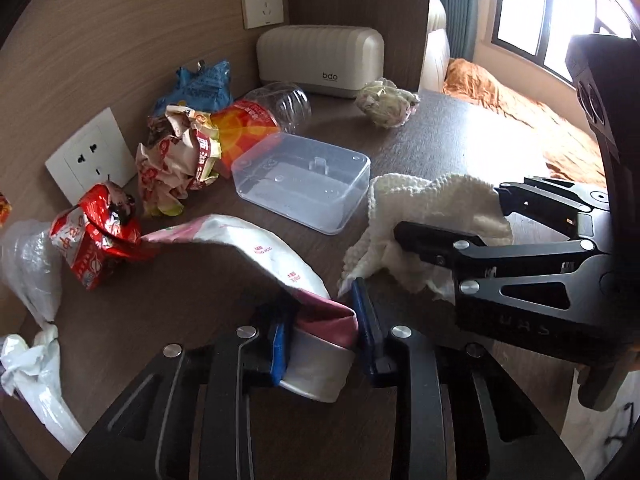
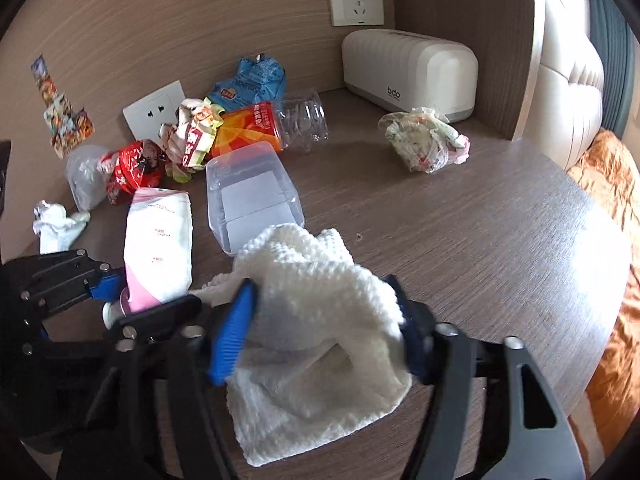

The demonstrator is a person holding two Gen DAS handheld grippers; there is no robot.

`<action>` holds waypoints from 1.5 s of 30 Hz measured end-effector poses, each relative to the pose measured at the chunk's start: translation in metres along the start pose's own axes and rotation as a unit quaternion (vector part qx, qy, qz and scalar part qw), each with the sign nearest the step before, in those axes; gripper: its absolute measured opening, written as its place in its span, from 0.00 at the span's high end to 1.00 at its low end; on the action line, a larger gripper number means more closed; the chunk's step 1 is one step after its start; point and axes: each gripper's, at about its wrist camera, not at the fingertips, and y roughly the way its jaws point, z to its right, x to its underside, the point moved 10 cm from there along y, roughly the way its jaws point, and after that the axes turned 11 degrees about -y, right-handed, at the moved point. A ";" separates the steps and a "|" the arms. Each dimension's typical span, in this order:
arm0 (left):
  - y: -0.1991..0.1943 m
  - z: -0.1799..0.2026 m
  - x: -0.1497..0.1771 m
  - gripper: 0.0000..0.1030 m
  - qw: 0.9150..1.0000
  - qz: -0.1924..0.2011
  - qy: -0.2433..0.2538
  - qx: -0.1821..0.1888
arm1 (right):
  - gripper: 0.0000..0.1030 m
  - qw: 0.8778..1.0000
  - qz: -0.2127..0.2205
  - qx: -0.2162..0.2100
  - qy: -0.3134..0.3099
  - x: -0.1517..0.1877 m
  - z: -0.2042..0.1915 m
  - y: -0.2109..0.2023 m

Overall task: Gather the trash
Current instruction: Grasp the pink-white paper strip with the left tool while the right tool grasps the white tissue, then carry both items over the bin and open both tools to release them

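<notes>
A: Both hands are busy. The left gripper (image 1: 320, 332) is pinching the near end of that flat white-and-pink plastic pouch (image 1: 256, 248), pads pressed tight on it, just this side of the clear rectangular plastic box (image 1: 302, 178).

B: And the other hand?

A: The right gripper (image 2: 320, 332) has its blue pads around the crumpled white paper towel (image 2: 316, 312), which lies touching the box's near corner. They squeeze its bunched middle, so I'd call that a grip, though the lower layers trail on the dark wooden tabletop (image 2: 480, 240).

B: What makes the lift go well?

A: I'd raise both straight up and slowly. The pouch is limp and its far end sags toward the crushed red snack wrapper (image 1: 96, 236), left of the box, so dragging it could pull that along. The towel may unfold; keep the squeeze firm.

B: The rest?

A: Behind the box: a crumpled printed wrapper (image 1: 176, 160), a blue bag (image 1: 200, 84) and a crushed clear bottle with an orange label (image 1: 260, 120).
</notes>
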 end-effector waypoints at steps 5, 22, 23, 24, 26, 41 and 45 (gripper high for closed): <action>-0.016 -0.001 0.002 0.73 1.000 0.012 -0.016 0.017 | 0.82 1.000 0.012 -0.013 0.006 -0.002 -0.004 -0.018; -0.090 0.084 -0.041 0.73 0.994 0.086 0.035 0.065 | 0.82 0.995 0.088 0.032 0.036 -0.008 0.045 -0.142; -0.091 0.092 -0.043 0.73 0.993 0.087 0.040 0.071 | 0.82 0.994 0.091 0.039 0.040 -0.004 0.051 -0.149; -0.093 0.104 -0.046 0.73 0.992 0.089 0.045 0.079 | 0.82 0.994 0.092 0.046 0.044 0.000 0.058 -0.156; -0.095 0.125 -0.049 0.73 0.990 0.091 0.056 0.093 | 0.82 0.992 0.094 0.062 0.054 0.011 0.073 -0.171; -0.068 0.313 0.001 0.73 0.963 0.032 0.161 0.214 | 0.82 0.970 0.045 0.151 0.183 0.150 0.183 -0.244; -0.048 0.353 0.031 0.73 0.953 0.000 0.184 0.240 | 0.82 0.964 0.018 0.172 0.202 0.190 0.201 -0.241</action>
